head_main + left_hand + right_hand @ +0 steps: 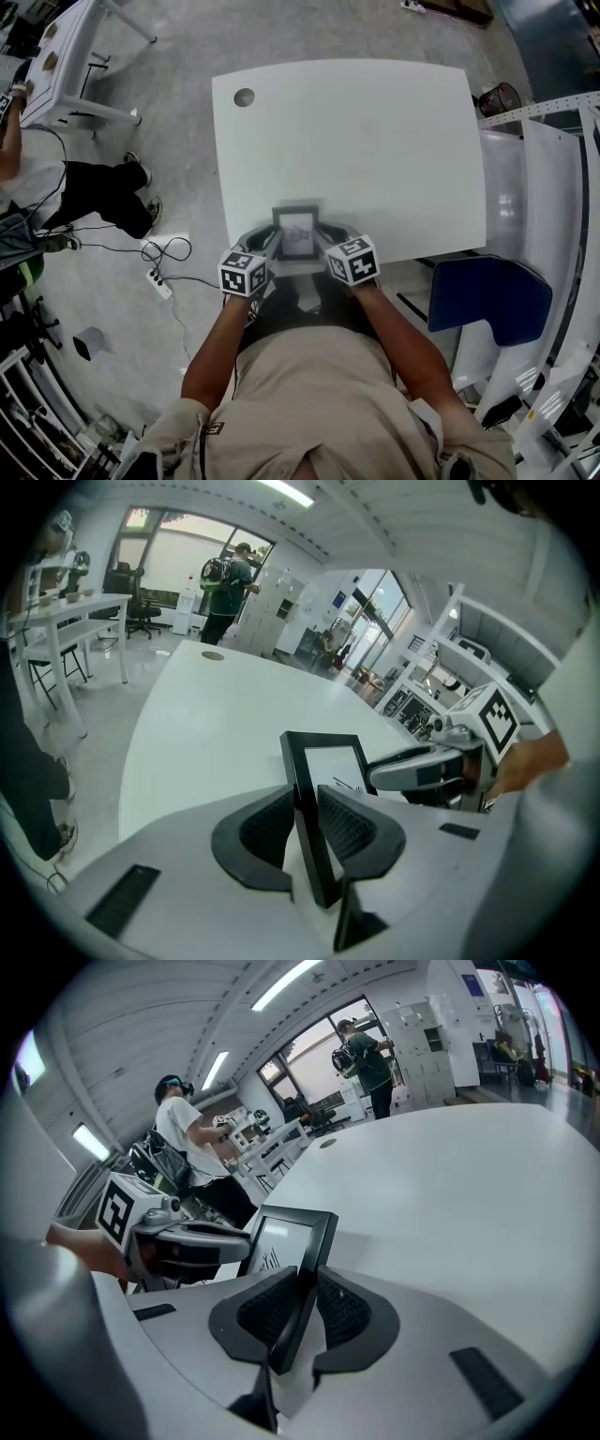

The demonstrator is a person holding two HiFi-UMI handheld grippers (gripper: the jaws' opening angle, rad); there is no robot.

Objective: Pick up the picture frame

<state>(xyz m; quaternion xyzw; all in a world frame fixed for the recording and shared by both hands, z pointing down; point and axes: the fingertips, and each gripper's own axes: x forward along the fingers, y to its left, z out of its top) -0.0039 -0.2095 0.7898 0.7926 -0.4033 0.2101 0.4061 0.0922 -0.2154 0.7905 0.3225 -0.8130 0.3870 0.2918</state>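
Observation:
The picture frame (297,232) is small and black-edged, with a white sheet and a faint sketch inside. It is held between my two grippers over the near edge of the white table (375,141). My left gripper (268,247) is shut on the frame's left side, and its dark ribbed pads press on the black edge of the frame (317,789). My right gripper (325,247) is shut on the right side, its pads clamping that edge of the frame (292,1246). The frame's lower end is hidden between the jaws in both gripper views. Each gripper view also shows the other gripper, the right gripper (427,766) and the left gripper (183,1237).
The table has a round cable hole (244,97) at its far left corner. A blue chair (489,298) and white shelving (553,216) stand to the right. A person (89,192) stands at the left, by floor cables and a power strip (159,281).

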